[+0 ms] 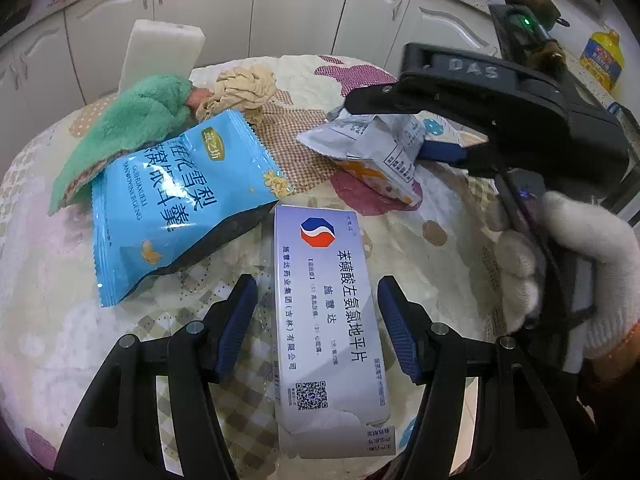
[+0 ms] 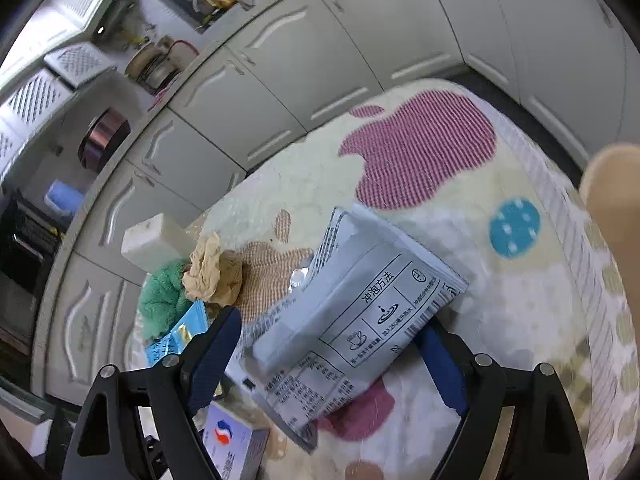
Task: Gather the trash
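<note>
Trash lies scattered on a round table (image 1: 400,248) under a patterned cloth, and the white medicine box (image 1: 332,320) serves as the landmark. The box lies flat with its far flap torn open; what is inside cannot be seen. The left gripper (image 1: 316,320) straddles it, blue pads on either side with a gap between each pad and the carton, so the jaws are released and nothing is grasped. Just left of the box lies a blue snack bag (image 1: 172,208), its torn mouth gaping dark, contents not visible. Beyond that bag sit a green towel (image 1: 132,128), a crumpled tan wad (image 1: 244,88) and a white foam block (image 1: 160,52). To the far right of the box lies a grey sachet (image 2: 360,320) with printed brewing pictures, its top torn. The right gripper (image 2: 332,360), held by a white-gloved hand (image 1: 572,264), reaches around this sachet with jaws spread wide; the sachet is between the pads, which do not press on it.
</note>
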{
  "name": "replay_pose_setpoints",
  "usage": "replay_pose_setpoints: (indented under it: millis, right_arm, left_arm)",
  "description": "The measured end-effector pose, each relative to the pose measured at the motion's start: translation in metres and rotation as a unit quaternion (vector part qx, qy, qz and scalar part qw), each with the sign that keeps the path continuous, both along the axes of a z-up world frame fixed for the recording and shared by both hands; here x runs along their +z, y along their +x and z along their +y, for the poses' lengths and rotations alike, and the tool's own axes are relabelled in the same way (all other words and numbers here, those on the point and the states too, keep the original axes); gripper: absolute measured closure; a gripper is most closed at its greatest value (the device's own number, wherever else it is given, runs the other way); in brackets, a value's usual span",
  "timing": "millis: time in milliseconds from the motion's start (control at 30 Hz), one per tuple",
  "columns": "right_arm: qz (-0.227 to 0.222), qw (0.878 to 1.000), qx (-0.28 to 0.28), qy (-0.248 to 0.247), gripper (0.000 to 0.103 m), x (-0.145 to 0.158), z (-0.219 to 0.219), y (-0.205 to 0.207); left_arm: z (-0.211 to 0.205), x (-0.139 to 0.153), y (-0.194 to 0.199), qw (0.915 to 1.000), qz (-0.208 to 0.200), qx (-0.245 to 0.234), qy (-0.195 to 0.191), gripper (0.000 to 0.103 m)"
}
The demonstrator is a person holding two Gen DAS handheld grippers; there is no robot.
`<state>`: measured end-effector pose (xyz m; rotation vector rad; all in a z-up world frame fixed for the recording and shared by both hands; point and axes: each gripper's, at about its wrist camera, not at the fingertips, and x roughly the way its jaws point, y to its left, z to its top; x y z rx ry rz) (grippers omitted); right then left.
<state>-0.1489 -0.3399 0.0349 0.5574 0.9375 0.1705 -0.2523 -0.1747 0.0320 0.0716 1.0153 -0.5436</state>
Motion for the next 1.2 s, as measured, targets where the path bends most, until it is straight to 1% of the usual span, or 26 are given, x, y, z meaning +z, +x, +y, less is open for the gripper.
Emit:
replay_pose_setpoints:
  millis: [33, 100, 200, 233, 267, 333, 500, 600, 667, 700, 733, 867, 933, 1000, 1133, 1200]
  right_arm:
    - [-0.004, 1.0, 0.007, -0.009, 0.033, 0.001, 0.002, 0.0]
    - [-0.017, 0.999, 0.023, -0.017, 0.048, 0.002, 0.004, -0.002]
    - [-0.032, 0.999, 0.034, -0.026, 0.057, 0.005, 0.003, -0.01]
    - [-0.039, 0.998, 0.039, -0.031, 0.06, 0.008, 0.002, -0.013]
    - [-0.044, 0.998, 0.041, -0.036, 0.06, 0.009, 0.002, -0.015]
    - [-0.06, 0.996, 0.048, -0.046, 0.063, 0.019, -0.001, -0.024]
    - [-0.091, 0.994, 0.046, -0.051, 0.065, 0.04, -0.016, -0.051]
    - [-0.101, 0.993, 0.04, -0.052, 0.067, 0.048, -0.026, -0.068]
    - [-0.107, 0.993, 0.035, -0.048, 0.071, 0.052, -0.034, -0.079]
    - [-0.109, 0.992, 0.032, -0.047, 0.078, 0.054, -0.038, -0.083]
    - [-0.112, 0.992, 0.031, -0.047, 0.082, 0.056, -0.041, -0.087]
    - [-0.112, 0.992, 0.033, -0.054, 0.085, 0.059, -0.046, -0.094]
    - [-0.11, 0.992, 0.035, -0.052, 0.09, 0.057, -0.047, -0.096]
    - [-0.112, 0.992, 0.038, -0.052, 0.092, 0.057, -0.048, -0.098]
    - [-0.116, 0.991, 0.039, -0.049, 0.093, 0.058, -0.05, -0.101]
    - [-0.105, 0.993, 0.037, -0.036, 0.093, 0.052, -0.055, -0.099]
  left_arm:
    - [0.0, 0.0, 0.0, 1.0, 0.0, 0.0, 0.0, 0.041]
    - [-0.001, 0.0, -0.001, 1.0, -0.001, -0.001, -0.003, 0.041]
    - [0.001, 0.0, -0.003, 0.9998, 0.001, -0.008, -0.018, 0.043]
    - [0.002, 0.0, -0.005, 0.9997, 0.0, -0.012, -0.019, 0.049]
    - [0.002, 0.001, -0.006, 0.9998, -0.003, -0.012, -0.015, 0.054]
    - [0.004, 0.001, -0.009, 0.9997, -0.004, -0.014, -0.019, 0.055]
    - [0.008, 0.004, -0.011, 0.9994, 0.006, -0.008, -0.033, 0.056]
    - [0.007, 0.006, -0.01, 0.9994, -0.002, -0.006, -0.033, 0.056]
    - [0.006, 0.009, -0.011, 0.9994, -0.006, -0.005, -0.033, 0.056]
    - [0.006, 0.011, -0.013, 0.9994, -0.008, -0.004, -0.033, 0.056]
    - [0.005, 0.012, -0.013, 0.9994, -0.01, -0.003, -0.032, 0.056]
    - [0.003, 0.018, -0.017, 0.9993, -0.015, -0.001, -0.033, 0.056]
    - [0.0, 0.017, -0.016, 0.9993, -0.017, -0.002, -0.033, 0.056]
    - [-0.002, 0.018, -0.017, 0.9993, -0.018, -0.003, -0.032, 0.056]
    - [-0.004, 0.018, -0.017, 0.9994, -0.019, -0.001, -0.028, 0.056]
    - [-0.004, 0.017, -0.016, 0.9994, -0.018, 0.001, -0.029, 0.056]
